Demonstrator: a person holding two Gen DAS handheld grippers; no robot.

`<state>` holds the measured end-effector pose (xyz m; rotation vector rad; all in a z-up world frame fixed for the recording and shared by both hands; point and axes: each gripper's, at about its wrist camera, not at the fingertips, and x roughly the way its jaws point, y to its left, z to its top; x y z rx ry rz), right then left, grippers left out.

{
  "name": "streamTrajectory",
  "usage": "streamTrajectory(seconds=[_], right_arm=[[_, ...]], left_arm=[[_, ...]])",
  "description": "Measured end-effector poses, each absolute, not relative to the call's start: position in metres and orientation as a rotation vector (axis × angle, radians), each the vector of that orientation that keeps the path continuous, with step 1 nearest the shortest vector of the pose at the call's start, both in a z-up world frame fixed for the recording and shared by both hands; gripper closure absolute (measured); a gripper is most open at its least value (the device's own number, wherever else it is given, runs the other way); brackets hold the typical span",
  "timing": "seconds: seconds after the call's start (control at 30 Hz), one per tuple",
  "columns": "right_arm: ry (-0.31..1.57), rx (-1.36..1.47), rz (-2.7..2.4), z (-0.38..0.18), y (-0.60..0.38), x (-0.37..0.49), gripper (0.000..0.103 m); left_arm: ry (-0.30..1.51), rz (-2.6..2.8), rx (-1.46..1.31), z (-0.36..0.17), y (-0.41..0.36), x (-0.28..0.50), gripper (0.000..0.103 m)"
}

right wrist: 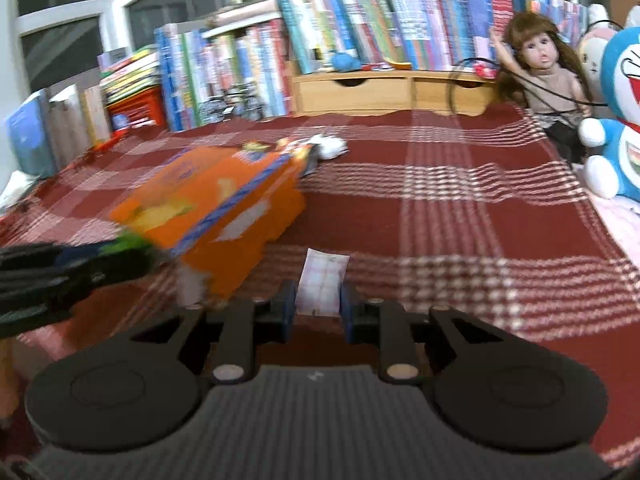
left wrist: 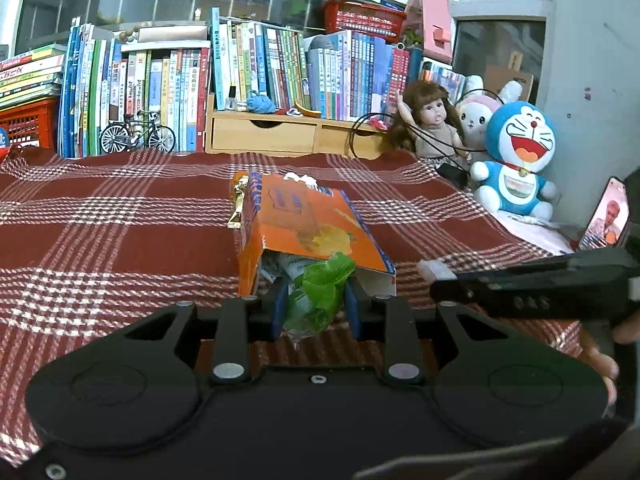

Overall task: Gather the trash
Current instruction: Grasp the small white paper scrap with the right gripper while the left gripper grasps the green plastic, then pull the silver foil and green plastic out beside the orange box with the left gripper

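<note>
Green wrapper sticking out of orange box, left gripper clamping it; right gripper pinching a white packet.

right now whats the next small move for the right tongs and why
Probably carry the white paper slip left to the orange box's open end: the right tongs already pinch it, and the left tongs hold green plastic at that opening.

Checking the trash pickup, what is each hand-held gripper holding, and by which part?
Left hand-held gripper pinches the green plastic bag at its crumpled middle. Right hand-held gripper grips the small white paper packet by its near end.
</note>
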<state>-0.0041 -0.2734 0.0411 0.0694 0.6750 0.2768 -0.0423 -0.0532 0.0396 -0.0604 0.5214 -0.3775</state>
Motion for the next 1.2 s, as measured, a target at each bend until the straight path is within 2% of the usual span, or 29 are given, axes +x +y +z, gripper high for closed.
streamTrajectory(seconds=[0.33,1.2], right_arm=[[0.684,0.039,0.418,0.049,-0.233,-0.033,0.074],[0.680,0.113,0.297,0.048,-0.209,0.020,0.074]], left_arm=[[0.532,-0.392,-0.042,0.041,-0.049,-0.052,0.075],[0.512,-0.429,-0.002,0.046,-0.022,-0.086,0.075]])
